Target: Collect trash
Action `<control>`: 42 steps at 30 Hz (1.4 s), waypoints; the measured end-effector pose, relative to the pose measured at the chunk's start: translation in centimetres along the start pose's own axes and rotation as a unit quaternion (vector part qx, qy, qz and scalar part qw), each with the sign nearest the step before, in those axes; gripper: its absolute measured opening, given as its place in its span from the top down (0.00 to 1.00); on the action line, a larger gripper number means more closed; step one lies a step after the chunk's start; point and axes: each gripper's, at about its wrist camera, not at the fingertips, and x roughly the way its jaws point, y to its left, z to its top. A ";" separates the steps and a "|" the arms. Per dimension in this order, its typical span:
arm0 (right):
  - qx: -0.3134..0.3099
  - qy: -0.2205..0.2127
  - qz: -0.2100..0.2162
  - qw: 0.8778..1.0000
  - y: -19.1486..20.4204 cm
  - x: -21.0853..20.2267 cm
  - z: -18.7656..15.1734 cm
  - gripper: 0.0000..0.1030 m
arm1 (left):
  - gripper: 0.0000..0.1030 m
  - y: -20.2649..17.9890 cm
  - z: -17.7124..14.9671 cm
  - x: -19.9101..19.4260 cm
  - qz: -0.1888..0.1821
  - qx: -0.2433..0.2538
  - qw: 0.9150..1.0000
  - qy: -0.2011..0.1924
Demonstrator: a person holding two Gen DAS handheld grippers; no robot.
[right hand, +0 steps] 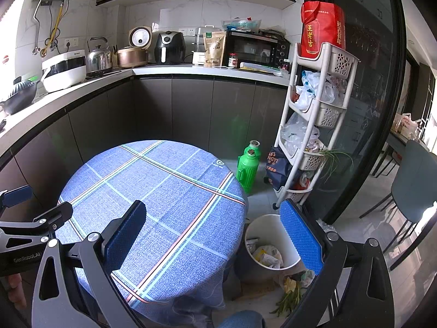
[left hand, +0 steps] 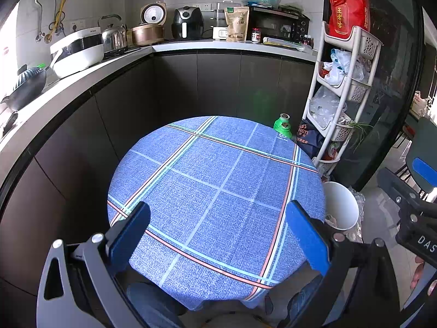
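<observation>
The left tool (left hand: 218,216) hangs over the near side of a round worktop (left hand: 207,180) with a blue checked cloth, and its two blue fingers (left hand: 306,235) are wide apart with nothing between them. The right tool (right hand: 213,218) is wide apart too and holds nothing; its left finger sits over the cloth and its right finger (right hand: 300,235) sits over the rim of a white trash bin (right hand: 262,227). The bin stands on the floor just beside the right edge of the worktop. Inside the bin lie crumpled wrappers and paper (right hand: 266,254). On the floor right next to the bin, toward the person, lies more trash: a yellow scrap with green vegetable stalks (right hand: 289,289). In the left wrist view the bin (left hand: 341,205) peeks out from behind the worktop edge, and the right tool shows at the far right side. In the right wrist view the left tool shows at the far left side. Behind the worktop two green flasks (right hand: 247,166) stand on the floor, touching each other. Beside them is a dark blue bag (right hand: 278,169), and next to that a white shelf rack (right hand: 319,114) full of plastic bags, with a red bag (right hand: 322,27) on top. Along the wall runs a long kitchen counter (right hand: 169,69) with a kettle (right hand: 98,54), cookers and a black oven (right hand: 256,47).
</observation>
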 end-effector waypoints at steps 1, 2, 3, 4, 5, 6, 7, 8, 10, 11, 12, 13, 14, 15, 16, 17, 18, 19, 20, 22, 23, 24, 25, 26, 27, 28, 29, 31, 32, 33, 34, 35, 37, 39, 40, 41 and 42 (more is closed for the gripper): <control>0.001 0.000 0.000 1.000 0.1 0.0 0.0 0.08 | 0.04 0.1 0.0 0.0 0.000 0.000 1.000 0.000; 0.001 0.000 0.000 1.000 0.0 0.0 0.0 0.08 | 0.04 0.0 0.0 0.0 0.000 0.000 1.000 0.000; 0.001 0.000 0.000 1.000 0.0 0.0 0.0 0.08 | 0.04 0.0 0.0 0.0 0.001 0.000 1.000 0.000; 0.000 0.000 0.001 1.000 0.0 0.0 0.0 0.08 | 0.04 0.0 0.0 0.0 0.001 0.000 1.000 0.000; 0.000 0.000 0.000 1.000 -0.1 0.0 -0.1 0.08 | 0.04 0.1 0.0 0.0 0.000 0.000 1.000 0.000; 0.001 0.000 0.000 1.000 -0.2 -0.1 -0.1 0.08 | 0.04 0.0 0.0 0.0 0.000 0.000 1.000 0.000; 0.001 0.000 0.000 1.000 -0.2 -0.1 -0.1 0.08 | 0.04 0.0 0.0 0.0 0.001 0.000 1.000 0.000; 0.001 0.000 0.000 1.000 -0.1 -0.1 -0.1 0.08 | 0.04 0.0 0.0 0.0 0.001 0.000 1.000 0.000; 0.001 -0.001 0.000 1.000 -0.1 -0.1 -0.1 0.08 | 0.04 0.0 0.0 0.0 0.000 0.000 1.000 0.000; 0.002 -0.001 0.000 1.000 -0.2 -0.1 -0.1 0.08 | 0.04 0.0 -0.1 0.0 0.001 0.000 1.000 0.000; 0.002 -0.001 0.000 1.000 -0.2 -0.1 -0.2 0.08 | 0.04 0.0 -0.1 0.0 0.001 0.001 1.000 0.000; 0.002 -0.001 -0.001 1.000 -0.2 0.0 -0.1 0.08 | 0.04 -0.1 0.0 0.0 -0.001 0.002 1.000 0.000; 0.003 -0.001 -0.001 1.000 -0.3 0.0 -0.2 0.08 | 0.04 -0.1 0.0 0.0 -0.001 0.003 1.000 0.000; 0.003 -0.001 -0.001 1.000 -0.3 0.0 -0.2 0.08 | 0.04 -0.2 0.1 0.1 -0.002 0.004 1.000 0.000; 0.003 0.000 -0.001 1.000 -0.4 0.0 -0.2 0.08 | 0.04 -0.2 0.2 0.1 -0.002 0.006 1.000 0.000; 0.003 0.000 0.000 1.000 -0.3 0.0 -0.2 0.08 | 0.04 -0.3 0.2 0.1 -0.002 0.006 1.000 0.000; 0.003 -0.001 -0.001 1.000 -0.3 0.0 -0.2 0.08 | 0.04 -0.2 0.3 0.1 -0.002 0.006 1.000 0.000; 0.003 -0.001 -0.001 1.000 -0.3 0.0 -0.2 0.08 | 0.04 -0.2 0.3 0.1 -0.002 0.006 1.000 0.000; 0.003 -0.001 0.000 1.000 -0.3 0.0 -0.2 0.08 | 0.04 -0.2 0.2 0.1 -0.002 0.006 1.000 0.000; 0.003 -0.001 -0.001 1.000 -0.4 0.0 -0.2 0.08 | 0.04 -0.3 0.2 0.1 -0.002 0.006 1.000 0.000; 0.003 -0.001 0.000 1.000 -0.4 0.0 -0.2 0.08 | 0.04 -0.3 0.2 0.1 -0.002 0.006 1.000 0.000; 0.004 0.000 0.000 1.000 -0.4 0.0 -0.2 0.08 | 0.04 -0.3 0.2 0.0 -0.002 0.006 1.000 0.000; 0.003 0.000 0.000 1.000 -0.4 0.0 -0.2 0.08 | 0.04 -0.3 0.2 0.0 -0.002 0.006 1.000 0.000; 0.003 0.000 -0.001 1.000 -0.4 0.0 -0.2 0.08 | 0.04 -0.3 0.2 0.1 -0.002 0.007 1.000 0.000; 0.003 0.000 0.000 1.000 -0.5 0.0 -0.2 0.08 | 0.04 -0.4 0.2 0.1 -0.002 0.007 1.000 0.000; 0.004 0.000 0.000 1.000 -0.4 0.0 -0.2 0.08 | 0.04 -0.4 0.2 0.1 -0.002 0.006 1.000 0.000; 0.003 0.000 0.000 1.000 -0.4 0.0 -0.2 0.08 | 0.04 -0.4 0.2 0.0 -0.002 0.006 1.000 0.000; 0.004 0.000 0.000 1.000 -0.4 0.0 -0.2 0.08 | 0.04 -0.4 0.2 0.0 -0.002 0.007 1.000 0.000; 0.005 0.000 -0.001 1.000 -0.5 0.0 -0.2 0.08 | 0.04 -0.4 0.2 0.0 -0.002 0.006 1.000 0.000; 0.005 0.000 -0.001 1.000 -0.5 0.0 -0.3 0.08 | 0.04 -0.4 0.2 0.0 -0.001 0.007 1.000 0.001; 0.006 0.001 -0.001 1.000 -0.6 0.1 -0.4 0.08 | 0.04 -0.4 0.2 0.1 -0.002 0.007 1.000 0.001; 0.006 0.001 -0.001 1.000 -0.7 0.1 -0.4 0.08 | 0.04 -0.3 0.3 0.2 -0.003 0.008 1.000 0.001; 0.006 0.001 -0.001 1.000 -0.7 0.1 -0.5 0.08 | 0.04 -0.3 0.3 0.5 -0.004 0.010 1.000 0.001; 0.006 0.001 -0.001 1.000 -0.8 0.1 -0.5 0.08 | 0.04 -0.2 0.3 0.7 -0.006 0.011 1.000 0.002; 0.006 0.000 -0.001 1.000 -0.8 0.1 -0.5 0.08 | 0.04 -0.1 0.3 0.9 -0.006 0.012 1.000 0.002; 0.006 0.000 -0.001 1.000 -0.8 0.1 -0.5 0.08 | 0.04 -0.1 0.3 0.9 -0.006 0.012 1.000 0.002; 0.007 0.000 -0.001 1.000 -0.8 0.1 -0.7 0.08 | 0.04 -0.2 0.3 0.9 -0.006 0.012 1.000 0.002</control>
